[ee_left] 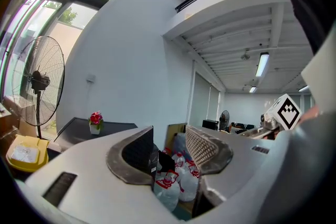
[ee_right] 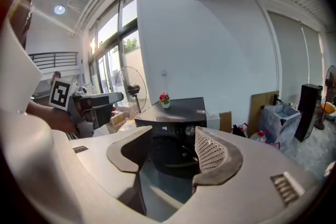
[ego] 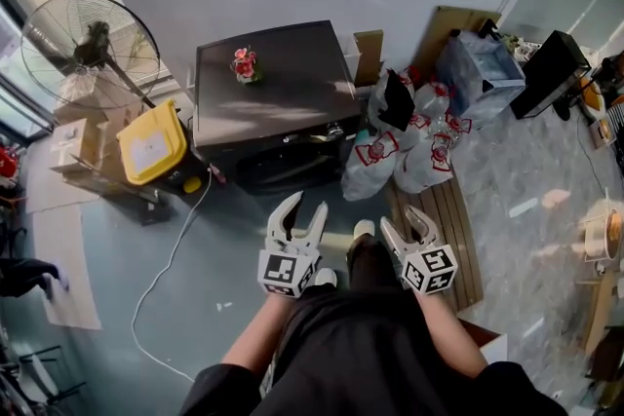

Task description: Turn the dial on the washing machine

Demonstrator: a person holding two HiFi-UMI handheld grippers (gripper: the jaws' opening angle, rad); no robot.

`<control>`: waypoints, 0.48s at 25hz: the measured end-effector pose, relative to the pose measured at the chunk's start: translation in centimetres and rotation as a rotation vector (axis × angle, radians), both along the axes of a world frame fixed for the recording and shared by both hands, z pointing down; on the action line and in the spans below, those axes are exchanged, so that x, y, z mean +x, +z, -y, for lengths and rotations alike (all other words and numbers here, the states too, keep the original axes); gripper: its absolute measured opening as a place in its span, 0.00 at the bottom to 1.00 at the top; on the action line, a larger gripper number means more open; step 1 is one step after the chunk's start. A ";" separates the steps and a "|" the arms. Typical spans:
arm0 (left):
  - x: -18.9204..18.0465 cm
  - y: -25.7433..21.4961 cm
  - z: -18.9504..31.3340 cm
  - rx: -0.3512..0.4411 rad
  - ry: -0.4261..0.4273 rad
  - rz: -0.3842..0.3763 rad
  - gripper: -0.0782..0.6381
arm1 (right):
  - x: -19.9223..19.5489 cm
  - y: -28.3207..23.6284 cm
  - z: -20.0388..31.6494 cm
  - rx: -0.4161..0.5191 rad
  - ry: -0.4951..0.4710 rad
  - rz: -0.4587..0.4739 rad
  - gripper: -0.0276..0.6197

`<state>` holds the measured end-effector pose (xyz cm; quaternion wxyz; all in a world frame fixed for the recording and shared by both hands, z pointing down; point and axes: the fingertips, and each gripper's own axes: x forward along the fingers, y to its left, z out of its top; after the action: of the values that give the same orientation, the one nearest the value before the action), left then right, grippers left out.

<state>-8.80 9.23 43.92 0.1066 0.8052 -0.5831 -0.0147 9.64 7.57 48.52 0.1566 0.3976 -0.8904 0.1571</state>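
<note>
The dark washing machine (ego: 268, 88) stands against the wall, front panel facing the person, well ahead of the left gripper (ego: 304, 207) and right gripper (ego: 403, 221), both jaws apart and empty, its round dial (ee_right: 190, 131) right of the panel's middle, axis pointing outward.

Bright daylight, strong fisheye edge distortion

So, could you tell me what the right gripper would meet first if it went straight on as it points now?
Probably the washing machine, around its door below the dial: that shows between the right gripper's open jaws. Depth is unclear.
</note>
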 end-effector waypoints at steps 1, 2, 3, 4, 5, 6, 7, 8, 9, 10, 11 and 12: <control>-0.1 0.1 0.6 0.002 -0.005 0.000 0.35 | -0.2 0.3 0.6 -0.004 -0.007 0.000 0.39; -0.2 0.1 1.1 0.004 -0.011 0.000 0.35 | -0.5 0.7 1.2 -0.007 -0.015 0.000 0.39; -0.3 0.1 1.8 0.006 -0.017 0.003 0.35 | -0.8 1.0 2.0 -0.011 -0.025 0.001 0.39; -0.5 0.3 2.4 0.007 -0.023 0.008 0.35 | -1.1 1.3 2.8 -0.013 -0.034 0.004 0.39; -0.7 0.5 3.1 0.005 -0.030 0.013 0.35 | -1.4 1.6 3.7 -0.013 -0.042 0.007 0.39; -0.9 0.8 3.8 0.001 -0.035 0.018 0.35 | -1.6 1.9 4.8 -0.012 -0.050 0.010 0.39; -1.0 1.1 4.5 -0.005 -0.041 0.022 0.35 | -1.9 2.2 5.9 -0.010 -0.058 0.013 0.39; -1.1 1.3 5.4 -0.010 -0.046 0.024 0.35 | -2.1 2.4 7.0 -0.009 -0.068 0.016 0.39; -1.1 1.5 6.2 -0.014 -0.051 0.026 0.35 | -2.4 2.7 8.1 -0.008 -0.080 0.020 0.39; -1.2 1.5 7.2 -0.018 -0.057 0.029 0.35 | -2.7 3.0 9.1 -0.009 -0.091 0.023 0.39; -1.3 1.5 8.1 -0.022 -0.065 0.033 0.35 | -3.0 3.4 10.1 -0.013 -0.102 0.025 0.39; -1.5 1.3 9.2 -0.028 -0.078 0.041 0.35 | -3.2 3.8 11.1 -0.020 -0.109 0.027 0.39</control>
<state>-10.29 0.08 45.25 0.1055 0.7805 -0.6162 0.0058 6.43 -3.54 52.30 0.1569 0.3445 -0.9112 0.1625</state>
